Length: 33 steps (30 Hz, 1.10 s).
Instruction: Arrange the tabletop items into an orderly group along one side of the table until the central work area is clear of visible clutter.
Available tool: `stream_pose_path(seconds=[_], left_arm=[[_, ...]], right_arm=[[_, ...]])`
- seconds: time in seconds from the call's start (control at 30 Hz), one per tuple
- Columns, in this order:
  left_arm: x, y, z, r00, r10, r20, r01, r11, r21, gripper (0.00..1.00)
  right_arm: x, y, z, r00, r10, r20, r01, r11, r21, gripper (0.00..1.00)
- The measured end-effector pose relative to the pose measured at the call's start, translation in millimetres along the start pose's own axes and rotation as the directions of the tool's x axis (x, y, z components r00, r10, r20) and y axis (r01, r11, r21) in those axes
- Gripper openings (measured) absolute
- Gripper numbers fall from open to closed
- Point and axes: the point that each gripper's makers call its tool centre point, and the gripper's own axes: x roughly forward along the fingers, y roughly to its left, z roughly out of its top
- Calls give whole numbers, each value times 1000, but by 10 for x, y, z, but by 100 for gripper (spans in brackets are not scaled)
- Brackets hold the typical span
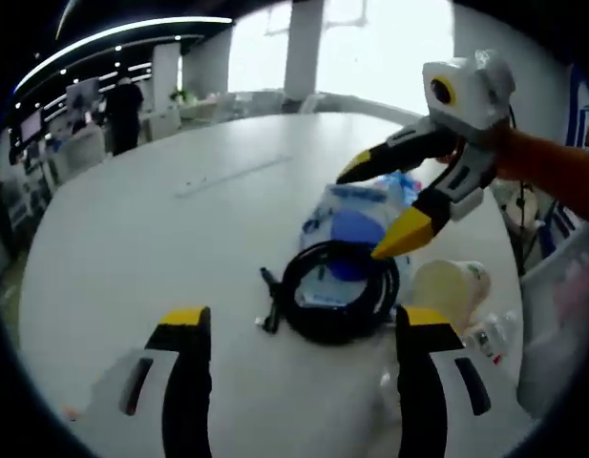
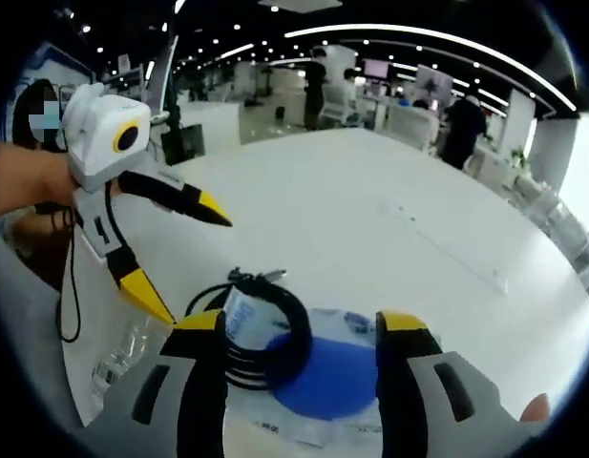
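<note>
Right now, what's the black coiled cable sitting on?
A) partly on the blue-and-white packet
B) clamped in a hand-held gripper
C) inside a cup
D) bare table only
A: in both views the black coiled cable lies over the edge of the blue-and-white packet on the white table, with both hand-held grippers open and off it.

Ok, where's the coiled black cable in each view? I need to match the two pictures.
Left gripper view: the coiled black cable lies right of centre on the white table, ahead of this gripper's fingers, partly on the blue-and-white packet.
Right gripper view: the cable sits low and left of centre, beside the left finger.
Shared landmark: the blue-and-white packet under the cable.
</note>
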Motion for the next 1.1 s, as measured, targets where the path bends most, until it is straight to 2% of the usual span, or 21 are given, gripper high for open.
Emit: stream_pose_path(seconds=[0.2,0.4,0.57,0.8,1.1], left_arm=[[67,-24,-25,1000,-18,-12,19,1000,16,71],[97,-34,-10,1000,-30,-8,30,999,40,67],[93,-66,-7,998,-59,1,59,998,36,62],[105,-65,-32,998,-66,-2,66,997,32,62],[108,-81,-84,997,-76,-17,77,996,39,57]], right_arm=[[107,91,-23,999,32,-31,-31,999,5,47],[189,124,-96,997,42,-70,-41,999,14,41],[246,99,-115,996,37,-80,-35,999,24,39],[337,97,-165,993,43,-110,-38,998,43,35],[419,84,-234,988,37,-152,-27,997,66,30]])
